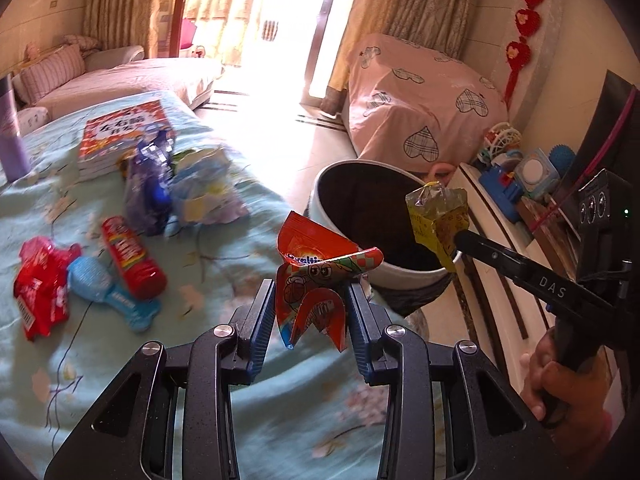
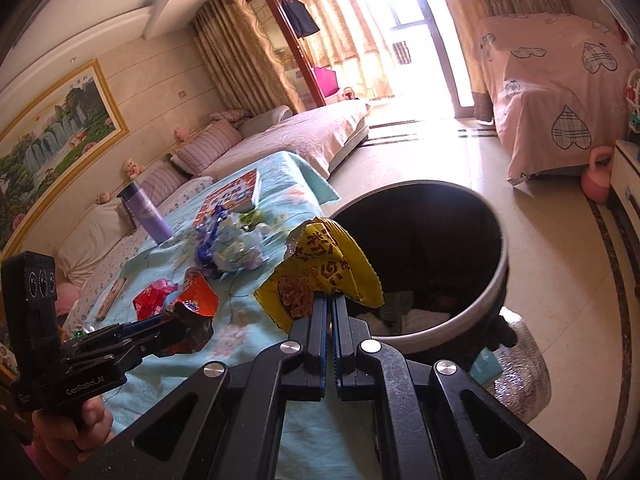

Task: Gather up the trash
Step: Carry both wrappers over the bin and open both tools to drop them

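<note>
I am carrying two light, crinkly wrappers toward the bin (image 2: 496, 280): left tongs (image 1: 311, 308) partly closed around the orange wrapper (image 1: 316, 280), right tongs (image 2: 329, 312) pinched shut on the yellow wrapper's (image 2: 320, 268) edge at the bin's rim.

Book stack (image 1: 124, 136) near far edge of desk (image 1: 224, 360); purple bottle (image 1: 10, 136) at far left corner; pink kettlebell (image 2: 598, 178) on floor.
</note>
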{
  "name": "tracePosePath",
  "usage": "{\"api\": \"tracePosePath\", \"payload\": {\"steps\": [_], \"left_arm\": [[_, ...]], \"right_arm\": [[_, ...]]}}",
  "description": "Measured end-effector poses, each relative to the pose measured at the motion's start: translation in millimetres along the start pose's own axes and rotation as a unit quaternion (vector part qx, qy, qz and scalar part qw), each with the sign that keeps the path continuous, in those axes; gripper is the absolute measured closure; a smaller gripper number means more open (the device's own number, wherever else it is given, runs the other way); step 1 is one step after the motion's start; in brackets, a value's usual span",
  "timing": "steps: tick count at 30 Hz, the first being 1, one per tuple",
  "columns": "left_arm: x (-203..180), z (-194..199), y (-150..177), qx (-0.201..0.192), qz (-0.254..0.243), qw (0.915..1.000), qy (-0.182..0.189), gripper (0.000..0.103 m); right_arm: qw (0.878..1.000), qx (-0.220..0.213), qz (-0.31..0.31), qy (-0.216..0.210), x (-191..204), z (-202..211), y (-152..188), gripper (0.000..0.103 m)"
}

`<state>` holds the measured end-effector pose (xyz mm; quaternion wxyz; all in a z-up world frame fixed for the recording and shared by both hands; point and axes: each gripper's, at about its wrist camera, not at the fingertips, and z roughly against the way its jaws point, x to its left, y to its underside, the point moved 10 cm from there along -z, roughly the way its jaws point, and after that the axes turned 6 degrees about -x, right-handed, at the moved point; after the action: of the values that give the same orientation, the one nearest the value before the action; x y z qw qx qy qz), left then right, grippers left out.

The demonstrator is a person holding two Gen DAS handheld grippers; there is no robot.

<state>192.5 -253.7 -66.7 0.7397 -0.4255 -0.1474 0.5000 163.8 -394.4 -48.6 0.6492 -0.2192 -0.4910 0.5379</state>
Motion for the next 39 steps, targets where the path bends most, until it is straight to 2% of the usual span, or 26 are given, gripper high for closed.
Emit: {"api": "tracePosePath", "payload": {"steps": [11,27,30,31,32,34,36,38,39], "left_arm": [[-33,-37,-23,0.010,-0.024,0.9996,0.012,0.069],[-51,-89,-35,0.044,-0.038,0.9982,0.009,0.069],[-54,-96,-36,0.054,-0.040,0.9977,0.014,0.063],[-54,-98,-36,0.058,-0.040,0.9974,0.014,0.057],[-55,-100,-35,0.062,-0.042,0.9972,0.012,0.049],[-55,-100,-35,0.063,-0.040,0.9971,0.013,0.041],[-54,-99,-34,0.062,-0.037,0.9972,0.017,0.037],[-53,-97,-34,0.059,-0.035,0.9975,0.017,0.034],[-52,-95,-33,0.058,-0.033,0.9976,0.018,0.034]], "right_arm": [[1.000,-0.001,-0.015,0.019,-36,-4,-11,0.101],[0.999,0.024,-0.003,0.038,-64,-27,-17,0.101],[0.998,0.031,0.002,0.046,-70,-32,-17,0.101],[0.998,0.034,0.001,0.048,-72,-34,-17,0.100],[0.998,0.038,0.000,0.049,-74,-35,-17,0.095],[0.998,0.042,-0.005,0.051,-78,-37,-17,0.094],[0.998,0.042,-0.012,0.052,-82,-36,-18,0.084],[0.998,0.036,-0.019,0.052,-85,-31,-20,0.065],[0.998,0.033,-0.023,0.050,-85,-29,-20,0.061]]}}
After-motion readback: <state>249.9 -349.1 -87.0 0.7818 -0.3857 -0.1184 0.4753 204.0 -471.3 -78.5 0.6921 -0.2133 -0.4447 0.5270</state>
